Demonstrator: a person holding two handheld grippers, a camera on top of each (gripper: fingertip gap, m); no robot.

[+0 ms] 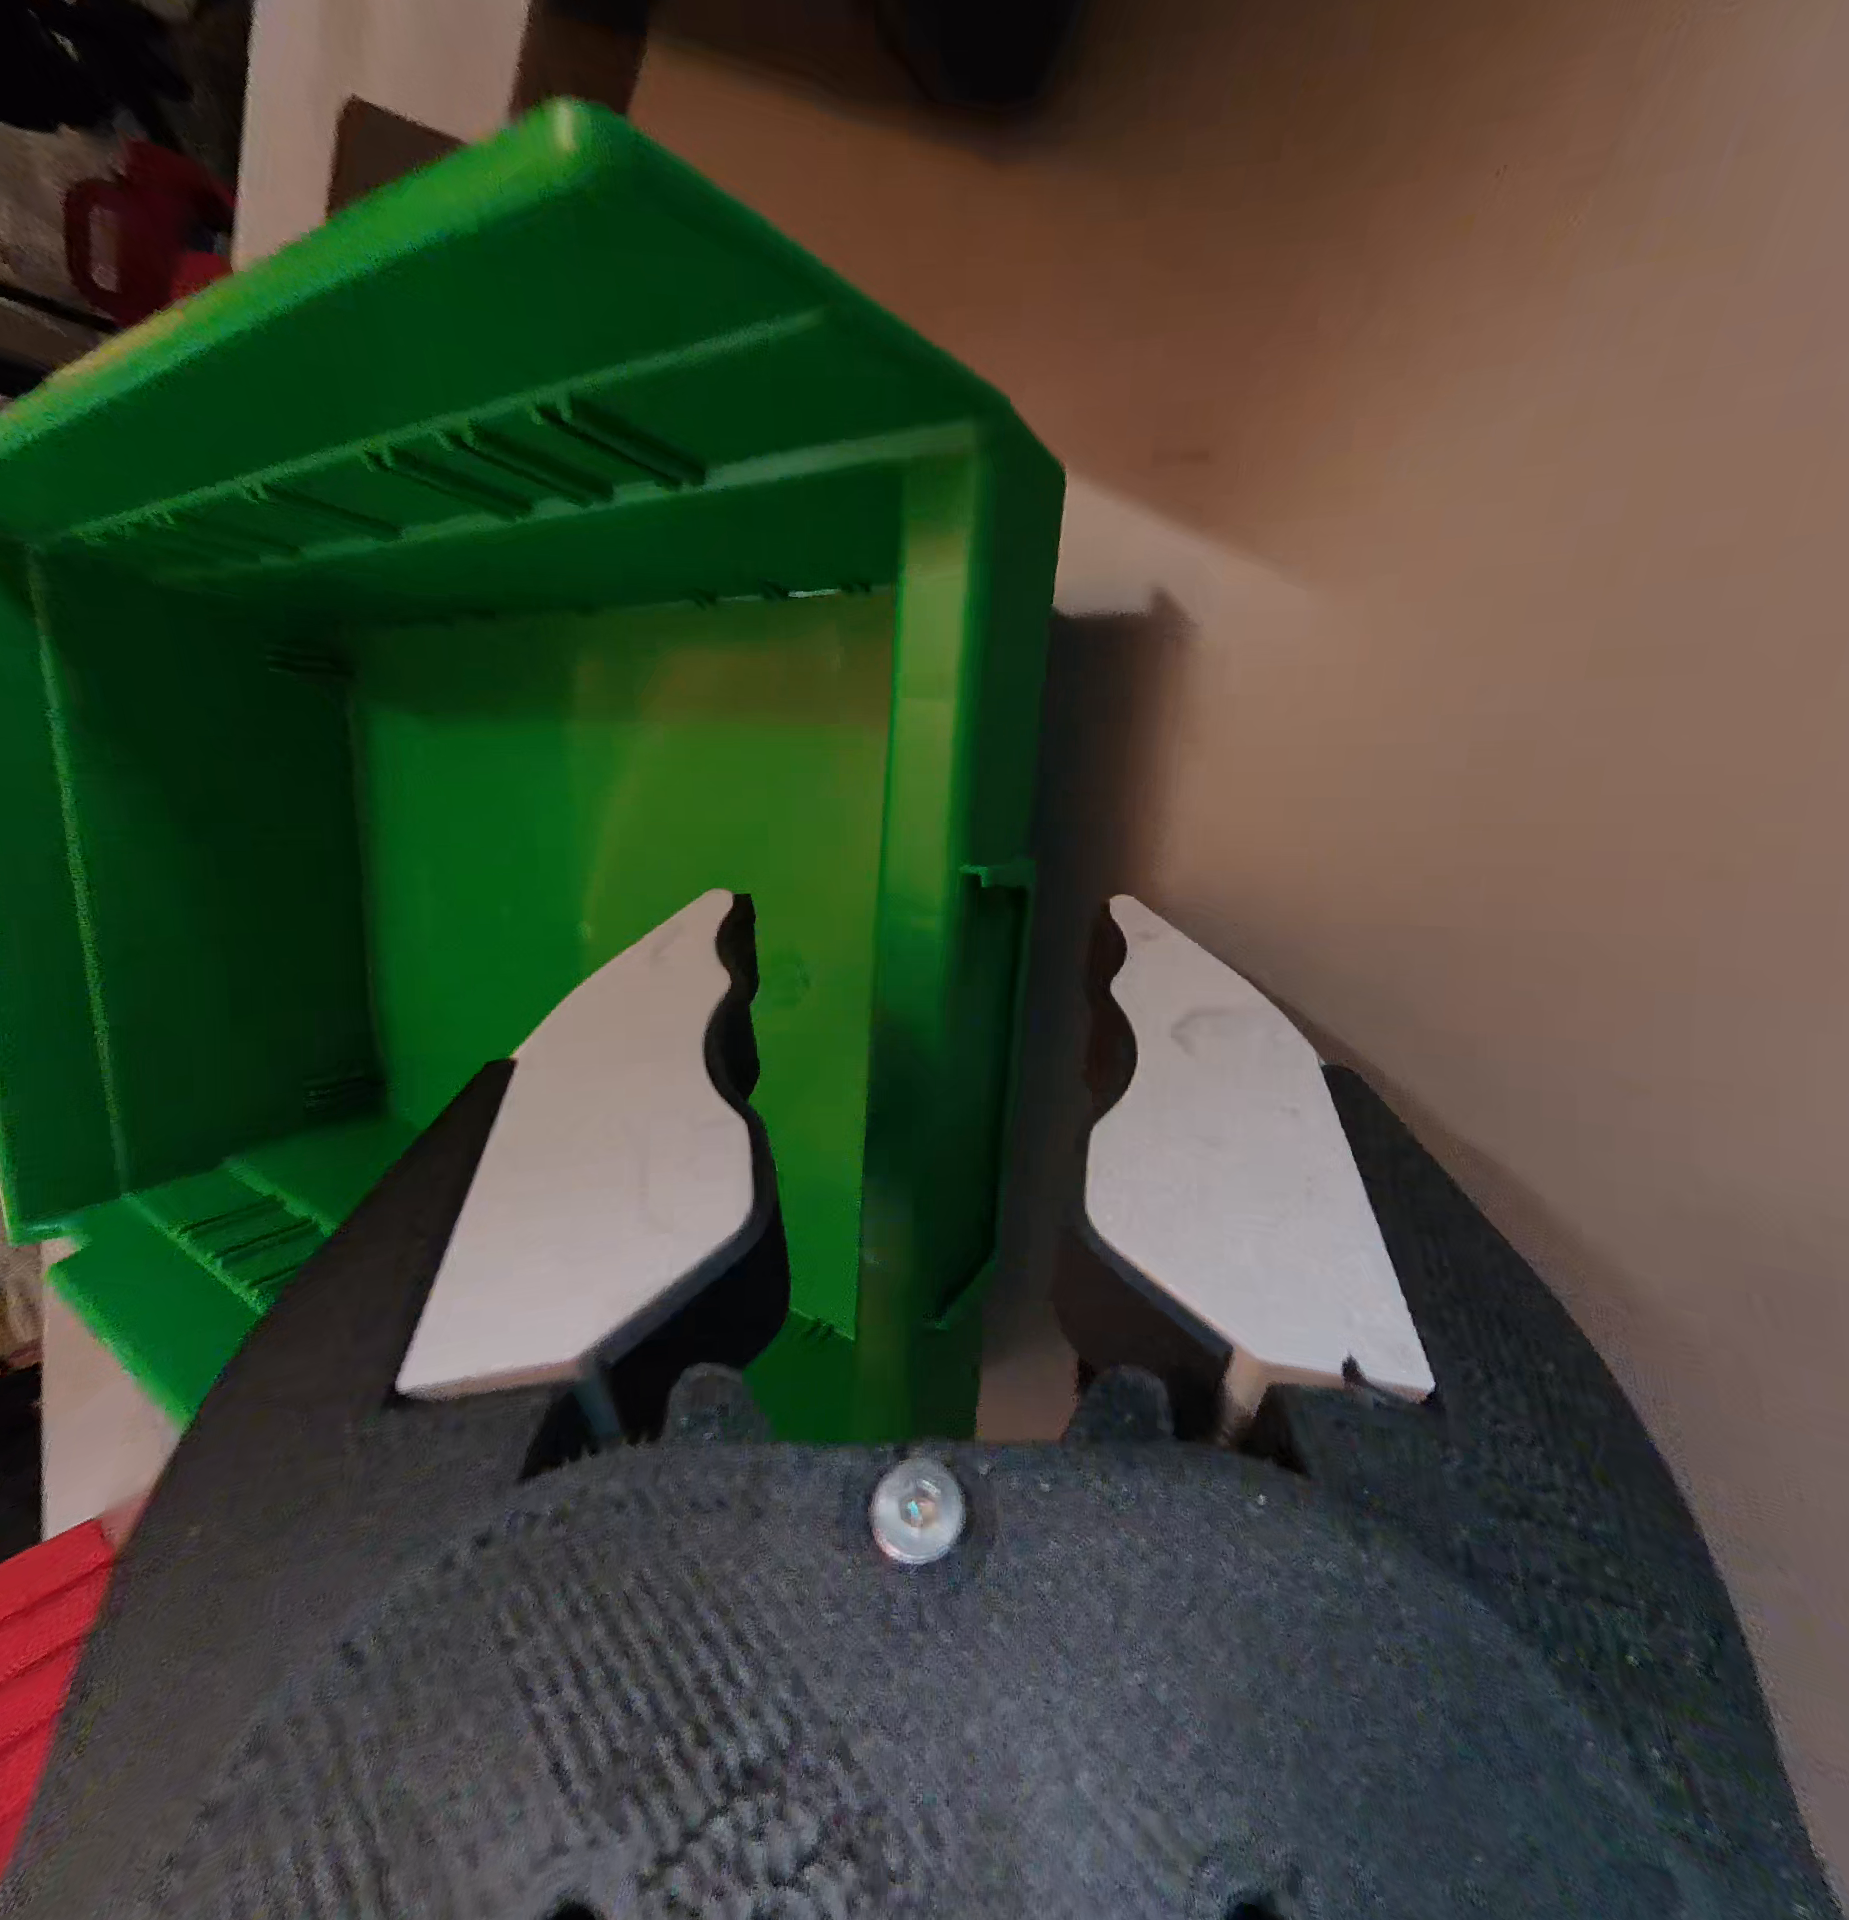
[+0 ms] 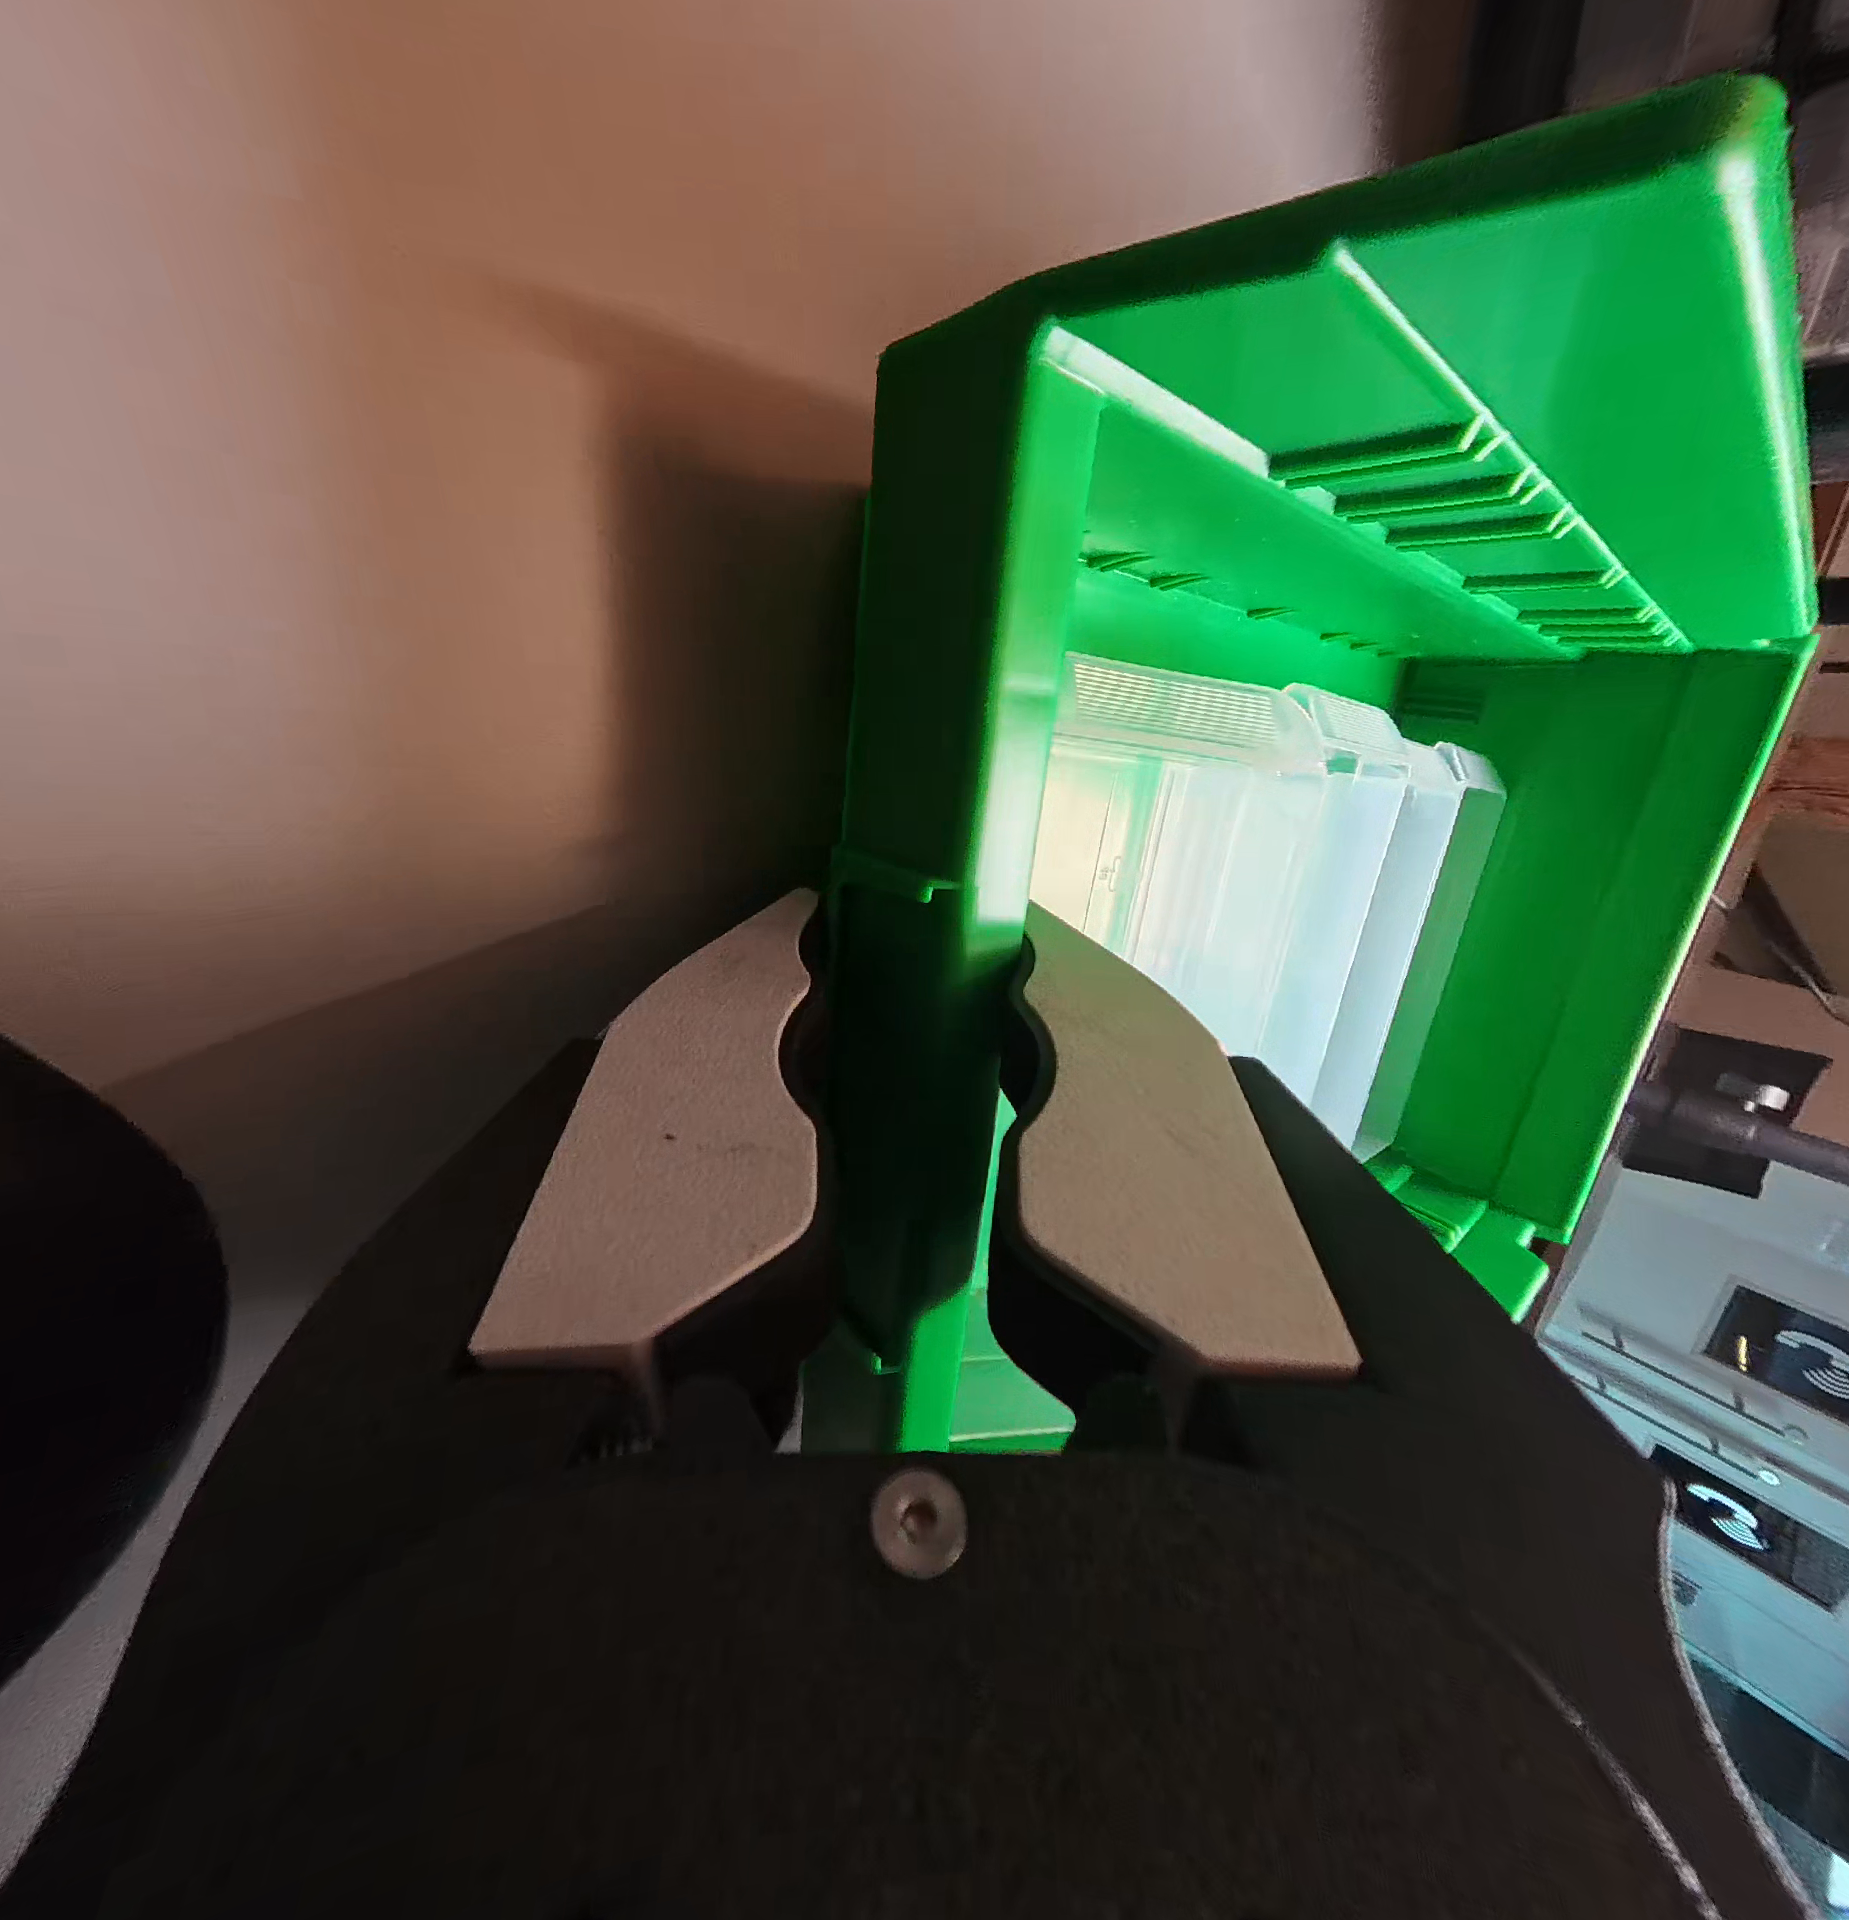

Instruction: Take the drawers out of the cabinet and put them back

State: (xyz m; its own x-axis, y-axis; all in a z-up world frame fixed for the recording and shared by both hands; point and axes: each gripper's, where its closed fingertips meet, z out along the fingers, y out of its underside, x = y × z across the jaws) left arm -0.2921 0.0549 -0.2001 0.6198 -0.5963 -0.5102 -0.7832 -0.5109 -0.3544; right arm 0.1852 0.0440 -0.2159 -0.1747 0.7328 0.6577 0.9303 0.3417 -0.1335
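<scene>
green cabinet (image 1: 608,748): no writing I can make out
clear drawer (image 2: 1263,862): a tiny embossed mark, way too small to read
white devices (image 2: 1730,1382) at right: round symbols on dark panels, no legible text

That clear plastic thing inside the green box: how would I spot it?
Find the bright green cabinet, tipped with its open front facing the right wrist view. Inside sits a translucent whitish drawer, just beyond the right hand-held gripper clamped on the cabinet's wall. It is the only pale, see-through piece among solid green.
</scene>
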